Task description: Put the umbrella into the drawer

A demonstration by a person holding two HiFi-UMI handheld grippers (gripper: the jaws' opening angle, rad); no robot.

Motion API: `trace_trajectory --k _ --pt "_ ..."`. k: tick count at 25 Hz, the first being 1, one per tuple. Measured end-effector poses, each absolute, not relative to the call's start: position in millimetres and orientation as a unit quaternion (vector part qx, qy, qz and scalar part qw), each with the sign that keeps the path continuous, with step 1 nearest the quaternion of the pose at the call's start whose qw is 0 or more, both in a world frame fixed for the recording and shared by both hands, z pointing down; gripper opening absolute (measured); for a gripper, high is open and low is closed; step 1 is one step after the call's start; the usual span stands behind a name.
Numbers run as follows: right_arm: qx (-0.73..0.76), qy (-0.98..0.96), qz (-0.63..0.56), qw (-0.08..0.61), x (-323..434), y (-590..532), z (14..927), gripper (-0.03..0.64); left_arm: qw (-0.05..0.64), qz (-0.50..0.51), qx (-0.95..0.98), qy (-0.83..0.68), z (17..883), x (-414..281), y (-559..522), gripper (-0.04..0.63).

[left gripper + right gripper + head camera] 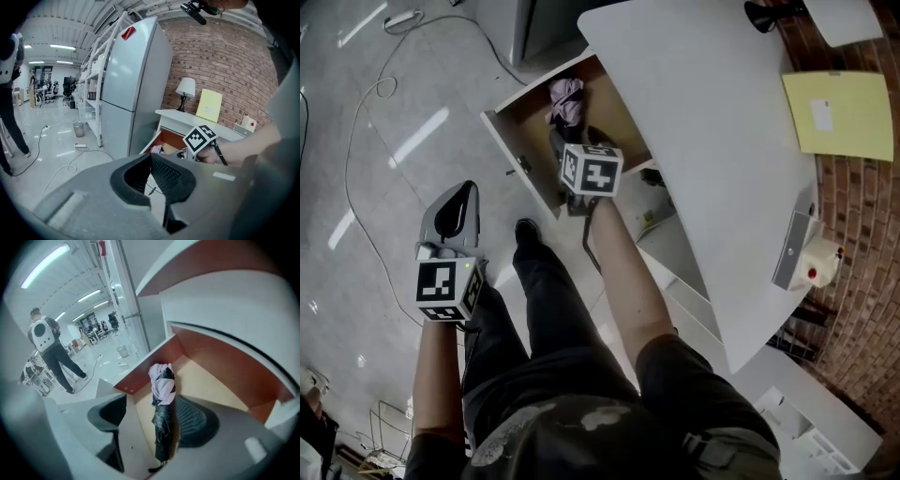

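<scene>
Right hand-held gripper (153,413): jaws wide apart, nothing clamped. It hangs over the open drawer (532,120), pointing steeply down into it. In the right gripper view the umbrella (163,427) lines up in the gap between the jaws, but the pads aren't pressing on it.

Left hand-held gripper (151,157): jaws together at the tips, nothing between them. It's held out over the floor (356,187), well apart from the drawer and to the left of the person's legs, and it looks toward the table (703,141).

Umbrella: folded, lying flat on the drawer's tan bottom. Dark body, pale lilac fabric bunched at the far end, strap end nearest the right gripper's camera. It runs lengthwise, closer to the drawer's left wall than to its right in the right gripper view.

Drawer: pulled out from under the white table, red-brown inside walls, white front panel.

On the table: yellow sheet (839,112), lamp (186,89), small white box with a red button (820,262) near the brick wall (225,61).

Also visible: tall white fridge-like unit (136,84) beside the table, loose cable (375,94) on the floor, another person (47,348) standing well back in the room.
</scene>
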State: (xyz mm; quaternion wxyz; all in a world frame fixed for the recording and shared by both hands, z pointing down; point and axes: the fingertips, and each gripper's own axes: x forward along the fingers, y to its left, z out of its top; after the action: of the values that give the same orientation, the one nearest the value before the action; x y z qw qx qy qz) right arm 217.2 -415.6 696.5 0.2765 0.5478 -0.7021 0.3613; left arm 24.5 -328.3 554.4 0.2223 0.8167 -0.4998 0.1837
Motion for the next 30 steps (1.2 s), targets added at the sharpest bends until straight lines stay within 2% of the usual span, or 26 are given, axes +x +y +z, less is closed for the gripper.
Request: trace_trajectory --k 9,17,22,26,28,30 --pt "0.582 -0.712 0.333 0.208 193.0 -379.1 583.9 0.330 0.193 0.164 0.842 -0.477 489.0 -9.1 -302.0 0.011" --pt "0.554 -0.758 0.278 0.204 119.7 -308.4 491.2 0.330 0.161 0.132 0.858 -0.469 422.0 -41.8 -253.5 0.011" --pt "0.577 -0.761 0.237 0.179 103.2 -287.2 448.6 0.330 0.154 0.112 0.867 -0.460 398.8 -54.9 -231.7 0.011" --pt "0.609 -0.752 0.216 0.131 98.5 -273.2 411.4 0.299 0.122 0.097 0.879 -0.450 377.2 -71.4 -219.6 0.011" --pt "0.624 -0.744 0.212 0.109 96.7 -263.3 398.0 0.177 0.114 0.094 0.886 -0.439 368.8 -77.7 -211.7 0.011" --pt "0.632 -0.740 0.208 0.095 93.4 -251.1 389.0 0.147 0.112 0.092 0.893 -0.426 362.8 -80.9 -200.9 0.011"
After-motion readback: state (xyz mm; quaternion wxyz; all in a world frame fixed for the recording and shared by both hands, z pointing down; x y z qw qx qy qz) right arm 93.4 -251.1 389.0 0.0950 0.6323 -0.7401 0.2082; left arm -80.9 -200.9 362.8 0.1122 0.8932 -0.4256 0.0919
